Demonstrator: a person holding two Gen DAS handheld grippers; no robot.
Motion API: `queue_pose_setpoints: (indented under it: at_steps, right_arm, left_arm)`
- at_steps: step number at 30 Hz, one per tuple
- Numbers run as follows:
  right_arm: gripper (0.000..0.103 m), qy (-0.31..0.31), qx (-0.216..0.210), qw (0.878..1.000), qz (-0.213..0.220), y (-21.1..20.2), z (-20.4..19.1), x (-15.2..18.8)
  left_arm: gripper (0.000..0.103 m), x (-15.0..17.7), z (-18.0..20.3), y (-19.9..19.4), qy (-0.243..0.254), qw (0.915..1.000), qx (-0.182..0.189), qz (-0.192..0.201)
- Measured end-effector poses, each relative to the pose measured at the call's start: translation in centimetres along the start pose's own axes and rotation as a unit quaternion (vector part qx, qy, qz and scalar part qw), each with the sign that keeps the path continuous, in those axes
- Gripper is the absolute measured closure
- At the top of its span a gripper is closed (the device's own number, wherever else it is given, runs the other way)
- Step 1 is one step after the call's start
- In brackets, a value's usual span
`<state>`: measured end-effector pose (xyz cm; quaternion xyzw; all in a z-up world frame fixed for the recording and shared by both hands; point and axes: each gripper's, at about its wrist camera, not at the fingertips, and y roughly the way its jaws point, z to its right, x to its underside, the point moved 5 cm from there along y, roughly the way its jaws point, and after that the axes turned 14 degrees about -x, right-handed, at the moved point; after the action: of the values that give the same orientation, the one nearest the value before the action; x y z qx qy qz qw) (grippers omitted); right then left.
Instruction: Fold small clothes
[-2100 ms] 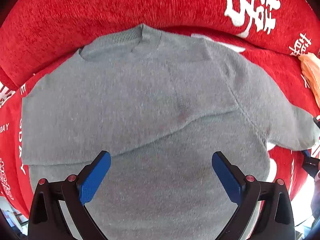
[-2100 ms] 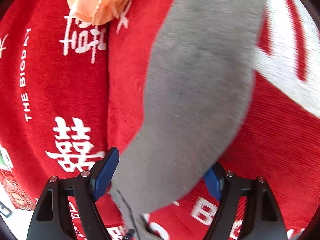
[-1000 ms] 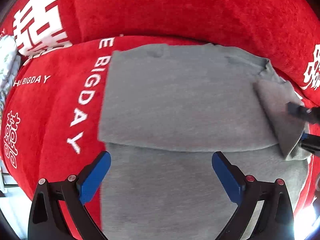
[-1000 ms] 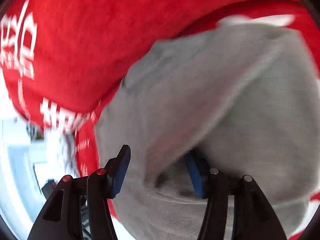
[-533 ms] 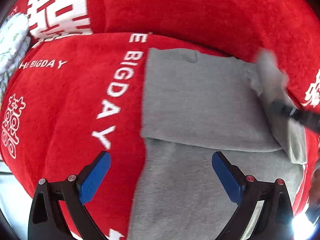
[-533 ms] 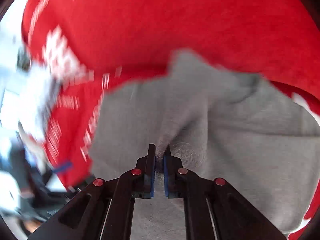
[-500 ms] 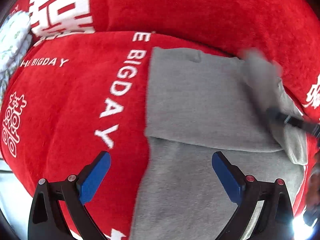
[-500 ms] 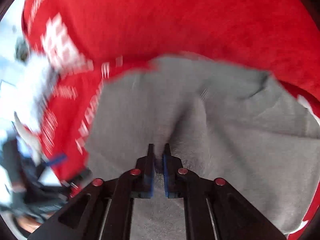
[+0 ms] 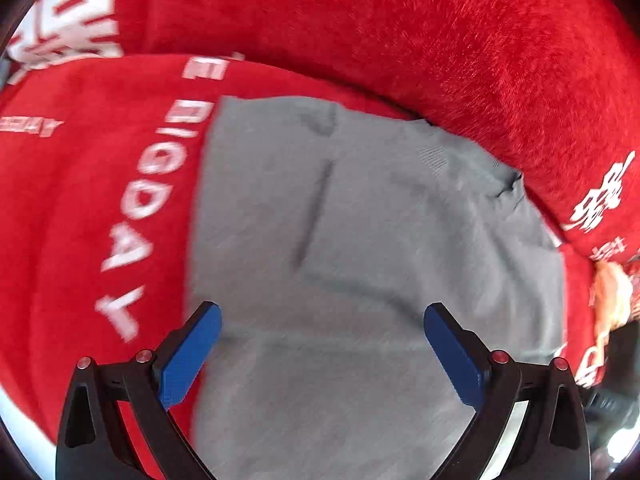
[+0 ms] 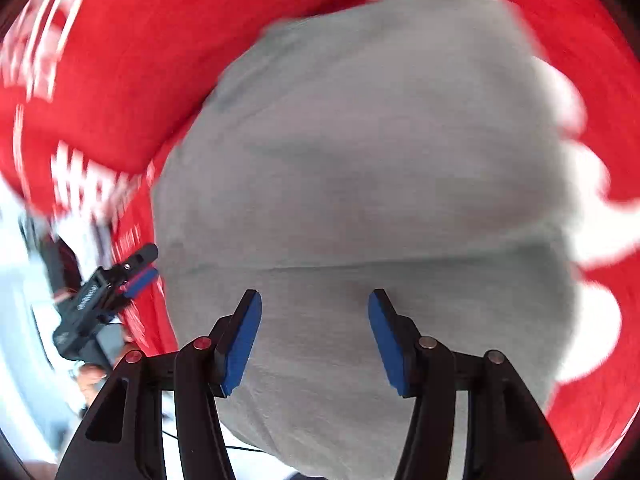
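Observation:
A small grey sweater [image 9: 360,240] lies flat on the red sofa cover [image 9: 100,208], both sleeves folded in across its body. My left gripper [image 9: 322,344] hovers open over the sweater's lower left part, with nothing between its blue pads [image 9: 192,356]. In the right wrist view the sweater [image 10: 360,152] fills the middle. My right gripper [image 10: 316,332] hangs above it with jaws opening; no cloth is caught between its pads [image 10: 240,344]. The left gripper [image 10: 132,276] shows at the sweater's left edge.
The red backrest cushion [image 9: 400,40] rises just behind the sweater's collar. An orange cloth [image 9: 608,296] lies on the seat at the right. White lettering [image 9: 136,216] runs along the cover left of the sweater. The seat's front edge and bright floor [image 10: 24,280] show at the left.
My right gripper was shut on the grey sleeve, carried it across the body and let it go; its jaws now stand apart. The left gripper slid right, over the sweater.

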<state>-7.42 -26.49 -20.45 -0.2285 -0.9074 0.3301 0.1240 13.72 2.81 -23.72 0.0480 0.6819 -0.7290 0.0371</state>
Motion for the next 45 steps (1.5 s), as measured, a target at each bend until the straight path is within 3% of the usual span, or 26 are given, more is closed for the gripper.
queue_pose_setpoints:
  at_steps: [2,6,8,9,10,12,18,21,23,25,28,32,34,36,38,42,45]
  right_arm:
    - [0.043,0.049,-0.028,0.998,0.035,-2.1,2.2,0.0]
    - [0.043,0.123,-0.083,0.985,0.091,-3.9,5.1,-0.4]
    - [0.043,0.145,-0.099,0.978,0.112,-4.4,5.9,-0.8]
    - [0.043,0.152,-0.101,0.976,0.122,-4.8,6.1,-1.1]
    - [0.056,0.153,-0.098,0.975,0.130,-5.1,6.0,-1.5]
    - [0.096,0.133,-0.087,0.978,0.133,-5.8,5.5,-2.2]
    - [0.096,0.058,-0.011,0.993,0.106,-8.4,6.9,-3.5]
    - [0.094,0.070,-0.013,0.995,0.065,-7.9,8.4,-2.8]
    - [0.085,0.048,-0.006,0.998,0.037,-8.1,7.8,-2.1]
    - [0.065,0.009,0.003,1.000,0.025,-8.9,6.5,-1.4]
    - [0.061,-0.034,-0.003,0.998,0.057,-11.3,4.6,-1.7]
    - [0.058,0.009,0.007,0.993,0.120,-13.5,6.5,-5.4]
    - [0.058,0.042,0.014,0.991,0.128,-13.1,8.6,-7.4]
    - [0.058,0.080,0.004,0.991,0.107,-11.5,10.4,-9.0]
    - [0.092,0.070,-0.007,0.993,0.092,-10.9,10.0,-9.5]
    - [0.095,-0.032,0.106,0.992,0.066,-10.9,8.3,-9.6]
    - [0.093,-0.036,0.123,0.990,0.059,-11.1,8.8,-9.7]
  left_arm:
    - [0.002,-1.1,0.8,1.2,-0.009,0.9995,0.022,-0.020]
    - [0.002,-2.5,1.9,1.7,-0.007,0.9998,0.011,-0.018]
    - [0.029,-2.6,2.2,1.1,-0.010,0.9999,0.007,-0.011]
    - [0.064,-2.5,2.2,0.8,-0.009,0.9998,0.009,-0.012]
    - [0.093,-2.4,2.0,0.8,-0.010,0.9997,0.011,-0.020]
    - [0.095,-2.1,1.4,0.3,-0.019,0.9994,0.022,-0.017]
    - [0.095,0.6,-0.2,0.0,0.002,0.9999,-0.011,-0.008]
    - [0.095,1.0,-0.8,0.4,0.003,0.9997,-0.022,-0.006]
    - [0.095,0.6,-1.1,-0.1,0.012,0.9991,-0.040,0.007]
    - [0.095,0.2,-1.2,-0.8,0.023,0.9984,-0.048,0.017]
    - [0.095,-0.1,-1.1,-1.7,0.041,0.9973,-0.057,0.022]
    - [0.095,-0.3,-0.7,-2.7,0.047,0.9968,-0.055,0.033]
    - [0.095,-0.6,0.1,-2.8,0.050,0.9968,-0.051,0.037]
    - [0.095,-0.7,1.1,-2.5,0.057,0.9964,-0.051,0.036]
    - [0.095,-0.7,2.1,-1.8,0.061,0.9961,-0.055,0.034]
    - [0.095,0.0,2.7,0.5,0.076,0.9934,-0.084,0.017]
    - [0.095,0.5,2.9,0.6,0.087,0.9914,-0.095,0.026]
